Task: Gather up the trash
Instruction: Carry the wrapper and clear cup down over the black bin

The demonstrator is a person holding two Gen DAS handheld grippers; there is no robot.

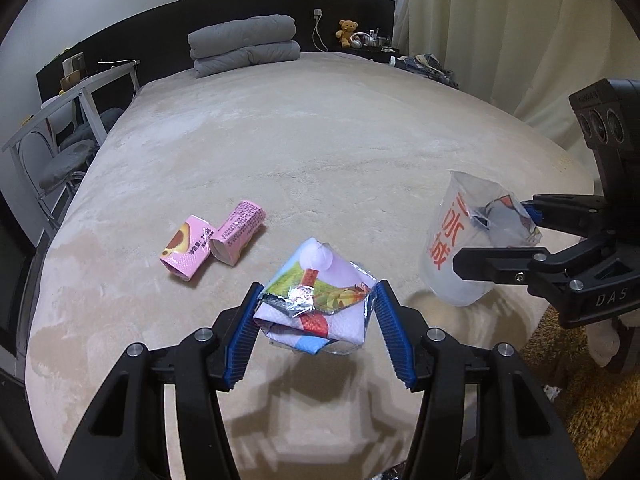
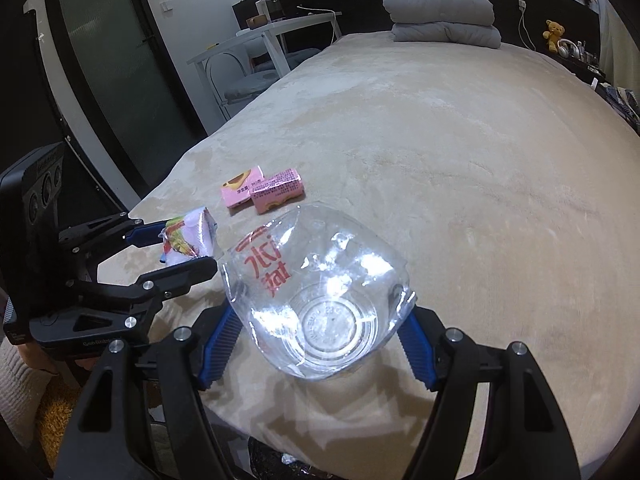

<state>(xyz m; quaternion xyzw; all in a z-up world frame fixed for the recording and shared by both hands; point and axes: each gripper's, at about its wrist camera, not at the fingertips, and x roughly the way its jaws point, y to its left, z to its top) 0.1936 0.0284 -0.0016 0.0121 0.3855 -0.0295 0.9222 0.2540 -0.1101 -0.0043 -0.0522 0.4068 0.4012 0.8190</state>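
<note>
The left gripper (image 1: 316, 320) is clamped on a crumpled drink carton (image 1: 316, 304), its blue pads pressing both sides of the flattened, foil-lined pack and holding it clear of the bed (image 1: 320, 128), where its shadow falls on the beige blanket just below. The right gripper (image 2: 320, 340) holds a crushed clear plastic cup (image 2: 316, 300) with red lettering on its wall; the cup lies tilted between the blue pads, its round base toward the camera and its mouth pointing away over the bed. In the left wrist view the cup (image 1: 460, 248) hangs above the near right edge of the bed, to the right of the carton. Two small pink boxes (image 1: 212, 240) lie touching each other on the bed, beyond and to the left of the carton, near the left edge. At the far end of the bed sits a folded grey quilt (image 1: 244, 44) against the dark headboard.
</note>
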